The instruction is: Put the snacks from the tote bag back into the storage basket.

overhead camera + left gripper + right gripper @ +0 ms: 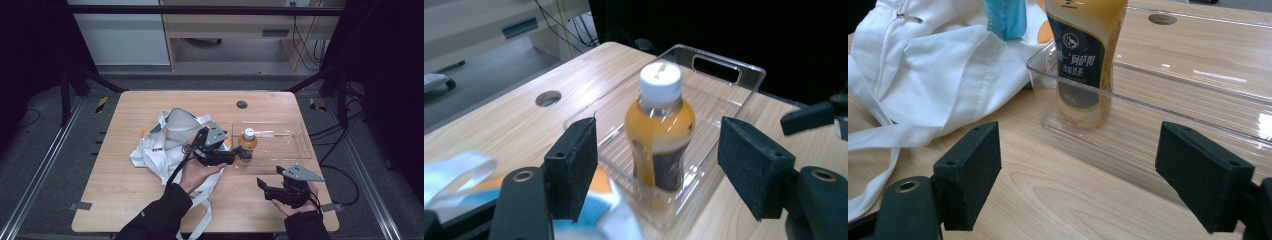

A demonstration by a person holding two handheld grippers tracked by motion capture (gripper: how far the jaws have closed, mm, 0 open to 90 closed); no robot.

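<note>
High view: one juice bottle (pixel 247 142) stands upright at the left end of one clear tray (pixel 295 148) on the desk (pixel 125 180); one white cloth bag (pixel 160 150) lies beside it.

Left gripper view: left hand-held gripper (pixel 659 150) released, jaws flanking the bottle. Likely rigid, smooth, fairly heavy; grasp mid-body.

Right gripper view: right hand-held gripper (pixel 1078 172) released, empty.

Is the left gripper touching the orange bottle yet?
Apart. In the left gripper view the left gripper stands open, its black pads either side of the bottle with clear gaps; the bottle stands upright in the clear tray.
</note>
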